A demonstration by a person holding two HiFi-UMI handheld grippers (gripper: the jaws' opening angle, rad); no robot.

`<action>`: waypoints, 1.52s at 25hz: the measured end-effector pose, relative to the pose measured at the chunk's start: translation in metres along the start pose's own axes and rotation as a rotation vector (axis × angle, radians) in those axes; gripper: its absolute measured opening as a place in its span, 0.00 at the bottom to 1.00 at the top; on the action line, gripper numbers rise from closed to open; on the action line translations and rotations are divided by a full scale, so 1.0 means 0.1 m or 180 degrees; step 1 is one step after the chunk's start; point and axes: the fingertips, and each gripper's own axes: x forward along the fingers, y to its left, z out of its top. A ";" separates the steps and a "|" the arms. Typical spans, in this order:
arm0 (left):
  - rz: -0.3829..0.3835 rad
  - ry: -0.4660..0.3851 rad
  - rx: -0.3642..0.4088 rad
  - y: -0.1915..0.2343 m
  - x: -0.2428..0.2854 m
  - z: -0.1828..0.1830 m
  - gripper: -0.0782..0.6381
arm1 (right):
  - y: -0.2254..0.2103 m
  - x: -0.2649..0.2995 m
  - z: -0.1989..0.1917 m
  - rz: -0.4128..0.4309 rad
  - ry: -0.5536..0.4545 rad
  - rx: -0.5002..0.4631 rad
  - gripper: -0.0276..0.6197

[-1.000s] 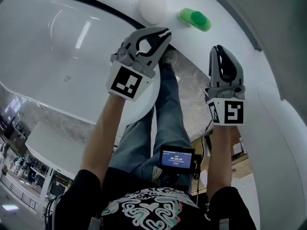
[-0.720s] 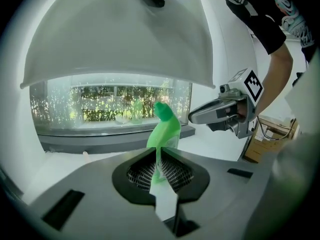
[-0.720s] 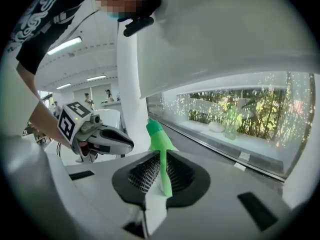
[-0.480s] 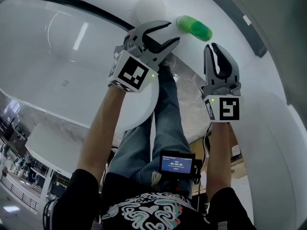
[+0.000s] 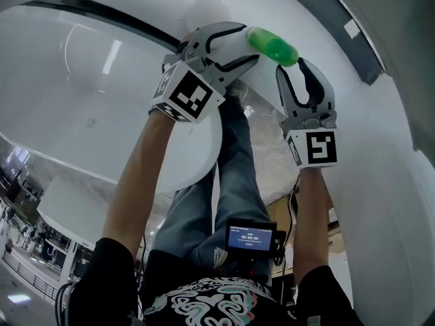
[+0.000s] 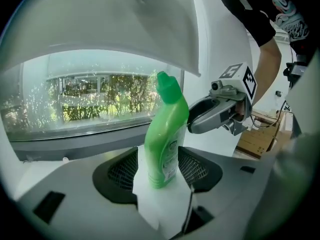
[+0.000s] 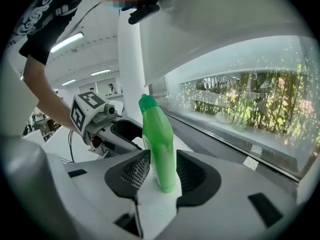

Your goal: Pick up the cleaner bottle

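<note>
The green cleaner bottle stands upright on a white ledge, cap up. In the head view my left gripper is just left of it and my right gripper just below-right. Both sets of jaws have just been opening and stand apart. In the left gripper view the bottle shows in the gap ahead of the mesh pads, not pressed. It is likewise unpressed in the right gripper view, where the left gripper sits behind it.
A large white rounded fixture fills the left, with a white ball-shaped thing by the bottle. A window with greenery runs behind the ledge. Cardboard boxes lie on the floor, and a small screen hangs at the person's waist.
Both grippers have moved forward to the bottle, and it now lies close between them. The left jaws opened first, then the right jaws opened from shut.
</note>
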 end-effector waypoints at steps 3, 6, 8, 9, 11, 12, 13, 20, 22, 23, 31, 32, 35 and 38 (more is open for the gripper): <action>-0.0089 -0.0015 0.0072 0.01 0.06 0.01 0.45 | -0.02 0.05 -0.03 0.0005 0.0020 0.0025 0.29; -0.0269 -0.0022 0.0167 -0.01 0.13 0.01 0.45 | -0.01 0.12 -0.03 0.0022 0.0029 0.0028 0.30; -0.0365 -0.0034 0.0178 -0.01 0.17 0.01 0.45 | 0.00 0.17 -0.03 0.0042 0.0019 0.0057 0.31; -0.0393 -0.0032 0.0167 0.00 0.18 0.01 0.45 | 0.00 0.18 -0.03 0.0058 0.0014 0.0063 0.31; -0.0452 -0.0002 0.0155 -0.02 0.23 0.00 0.46 | 0.00 0.21 -0.05 0.0095 0.0009 0.0075 0.32; -0.0483 0.0019 0.0155 -0.03 0.25 -0.01 0.46 | 0.00 0.22 -0.07 0.0112 0.0010 0.0083 0.32; -0.0515 0.0039 0.0155 -0.04 0.28 -0.01 0.46 | 0.00 0.24 -0.08 0.0127 0.0014 0.0087 0.33; -0.0790 0.0138 0.0146 -0.08 0.38 -0.04 0.48 | 0.01 0.28 -0.07 0.0237 -0.0019 0.0094 0.34; -0.0859 0.0186 0.0208 -0.09 0.42 -0.06 0.49 | 0.00 0.31 0.02 0.0208 -0.0145 0.0183 0.34; -0.0896 0.0217 0.0256 -0.10 0.44 -0.07 0.49 | 0.00 0.32 0.06 0.0196 -0.0199 0.0230 0.34; -0.1201 0.0349 0.0598 -0.21 0.65 -0.16 0.49 | 0.00 0.34 0.06 0.0250 -0.0248 0.0275 0.35; -0.1245 0.0339 0.0603 -0.22 0.67 -0.17 0.49 | 0.00 0.34 0.06 0.0255 -0.0248 0.0277 0.35; -0.1325 0.0330 0.0615 -0.24 0.71 -0.19 0.49 | -0.01 0.36 0.04 0.0270 -0.0254 0.0290 0.35; -0.1372 0.0273 0.0579 -0.26 0.75 -0.18 0.49 | -0.03 0.37 0.03 0.0269 -0.0264 0.0296 0.36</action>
